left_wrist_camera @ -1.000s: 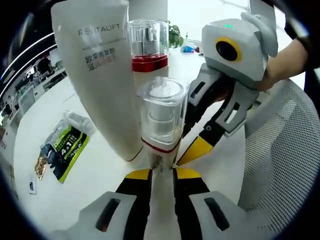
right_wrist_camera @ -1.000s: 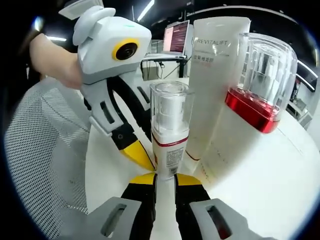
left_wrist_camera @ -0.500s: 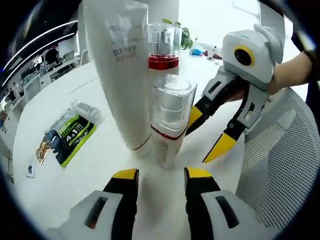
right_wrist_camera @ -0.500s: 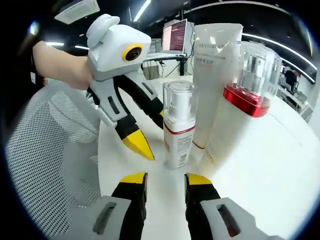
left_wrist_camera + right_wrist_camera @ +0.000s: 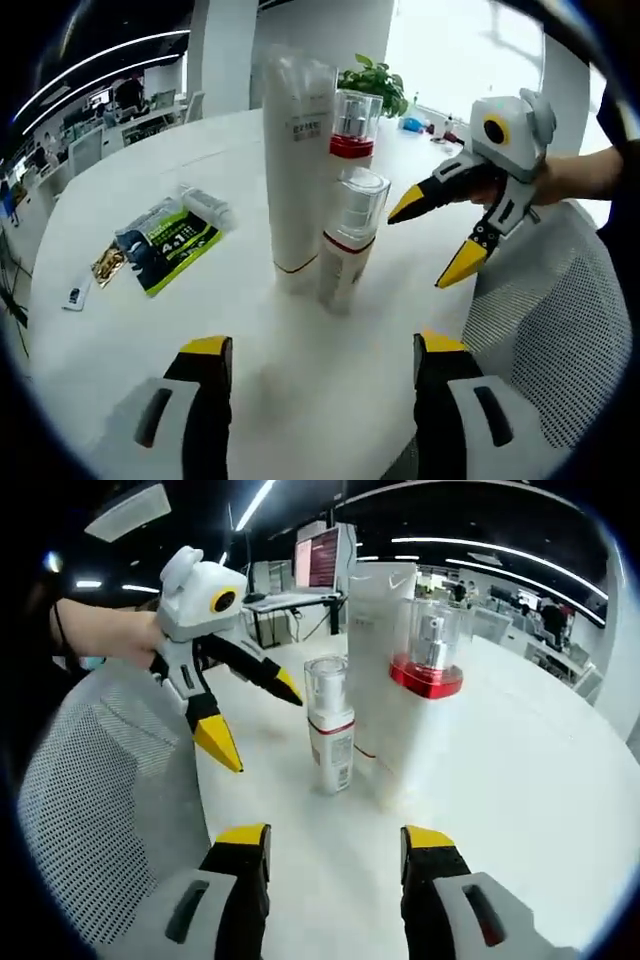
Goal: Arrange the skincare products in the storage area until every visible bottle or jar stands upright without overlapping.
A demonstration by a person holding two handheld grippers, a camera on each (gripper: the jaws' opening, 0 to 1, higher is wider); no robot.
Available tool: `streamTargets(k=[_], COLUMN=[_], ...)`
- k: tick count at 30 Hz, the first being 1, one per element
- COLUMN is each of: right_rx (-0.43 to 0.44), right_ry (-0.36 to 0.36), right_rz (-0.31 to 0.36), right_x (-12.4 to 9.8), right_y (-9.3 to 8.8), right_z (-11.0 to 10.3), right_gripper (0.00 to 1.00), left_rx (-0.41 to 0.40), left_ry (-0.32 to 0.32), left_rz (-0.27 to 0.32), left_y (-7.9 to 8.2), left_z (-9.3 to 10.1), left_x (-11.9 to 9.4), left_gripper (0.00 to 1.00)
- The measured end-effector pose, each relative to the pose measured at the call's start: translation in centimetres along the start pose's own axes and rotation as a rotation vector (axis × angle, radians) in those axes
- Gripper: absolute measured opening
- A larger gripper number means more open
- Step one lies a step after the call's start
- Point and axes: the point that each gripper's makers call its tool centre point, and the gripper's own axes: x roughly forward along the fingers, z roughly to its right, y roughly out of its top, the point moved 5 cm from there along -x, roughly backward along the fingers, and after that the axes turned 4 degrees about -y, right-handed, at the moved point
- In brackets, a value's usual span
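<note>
Three products stand upright close together on the white table (image 5: 120, 330). They are a small pump bottle (image 5: 350, 240) (image 5: 330, 730) with a clear cap, a tall white tube (image 5: 297, 170) (image 5: 378, 620), and a white bottle with a red collar (image 5: 353, 135) (image 5: 425, 680). My left gripper (image 5: 322, 350) is open, a hand's width short of the pump bottle. My right gripper (image 5: 333, 837) is open too, with nothing between its jaws. Each gripper shows in the other's view, the right gripper (image 5: 435, 240) and the left gripper (image 5: 255, 718), both with jaws spread beside the pump bottle.
A green sachet pack (image 5: 165, 240) lies flat on the table left of the tube, with a small card (image 5: 75, 297) beyond it. A white mesh chair (image 5: 560, 320) (image 5: 100, 810) stands at the table's edge. A potted plant (image 5: 375, 80) sits at the far side.
Both grippers were shut on the small pump bottle's base. They have opened, let it go and drawn back. The bottle stays upright beside the tube.
</note>
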Motion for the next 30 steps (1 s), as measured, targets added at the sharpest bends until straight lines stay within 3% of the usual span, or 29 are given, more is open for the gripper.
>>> streamTargets(k=[7, 13, 22, 27, 30], right_rx=[0.042, 0.063, 0.077, 0.143, 0.169], right_ry=[-0.019, -0.059, -0.057, -0.036, -0.036], right_rz=[0.015, 0.030, 0.061, 0.110, 0.131], right_x=[-2.2, -3.9, -5.7, -6.7, -7.1], right_y=[0.7, 1.4, 1.3, 1.3, 1.0], right_z=[-0.4, -0.7, -1.3, -1.7, -1.5], right_gripper=[0.64, 0.76, 0.85, 0.91, 0.95], left_rx=[-0.070, -0.066, -0.102, -0.152, -0.156], left_ry=[0.031, 0.052, 0.066, 0.073, 0.085], left_rz=[0.050, 0.056, 0.102, 0.176, 0.183], left_y=[-0.1, -0.1, 0.4, 1.5, 1.5], left_z=[0.1, 0.7, 1.4, 1.4, 1.5], left_x=[-2.6, -4.4, -7.0, -9.2, -10.0], left_gripper=[0.75, 0.82, 0.91, 0.96, 0.98])
